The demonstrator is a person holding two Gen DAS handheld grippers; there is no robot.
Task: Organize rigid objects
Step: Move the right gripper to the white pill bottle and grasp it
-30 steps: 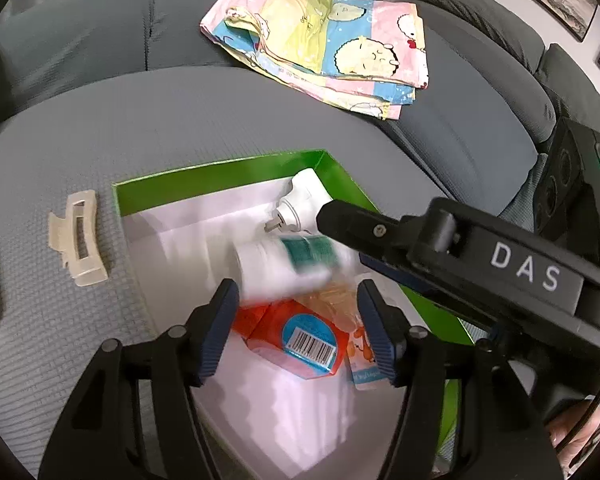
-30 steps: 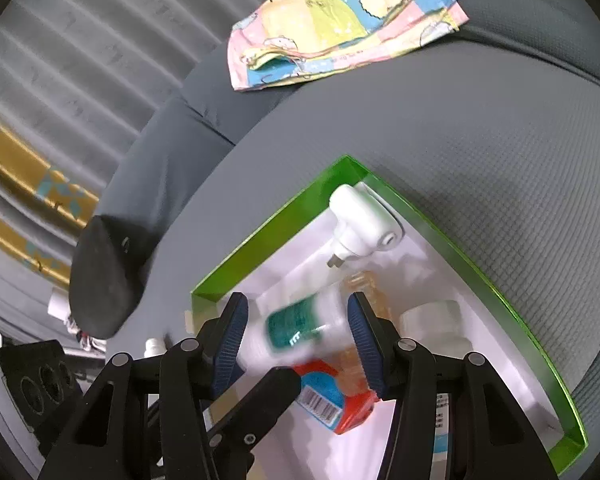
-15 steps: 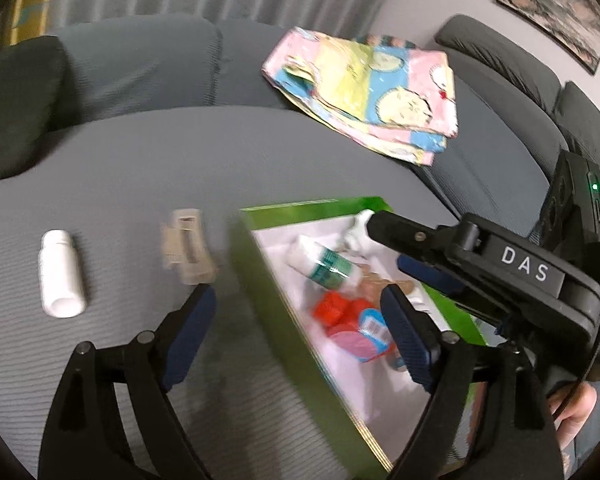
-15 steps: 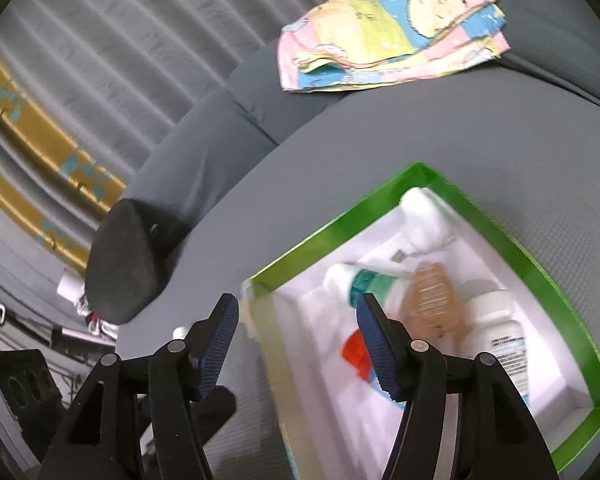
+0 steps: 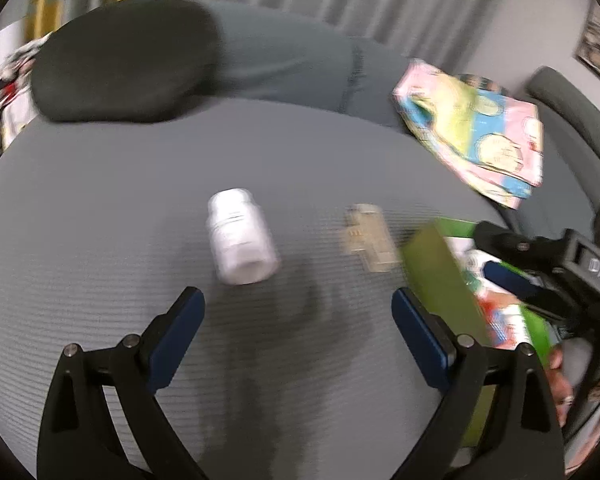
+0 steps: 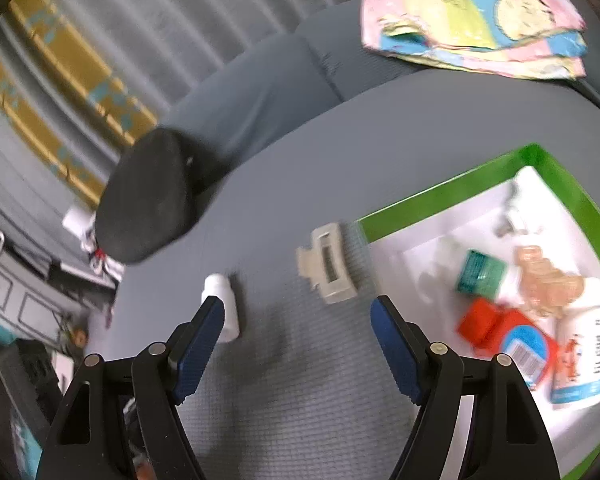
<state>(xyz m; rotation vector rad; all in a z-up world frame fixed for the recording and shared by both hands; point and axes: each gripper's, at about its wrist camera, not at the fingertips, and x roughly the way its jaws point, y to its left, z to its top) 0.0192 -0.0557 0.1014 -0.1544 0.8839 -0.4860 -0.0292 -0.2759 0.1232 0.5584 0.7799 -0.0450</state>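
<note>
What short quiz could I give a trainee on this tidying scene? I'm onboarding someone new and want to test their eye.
1. True or false: the beige hair clip already lies inside the green box.
2. Which item lies on the grey cushion just ahead of the left gripper? A) white bottle B) red carton C) folded cloth
3. Fill in: with its jaws opening, the right gripper holds ____.

Key: 1 false, it lies outside, beside the box's wall. 2 A. 3 nothing.
</note>
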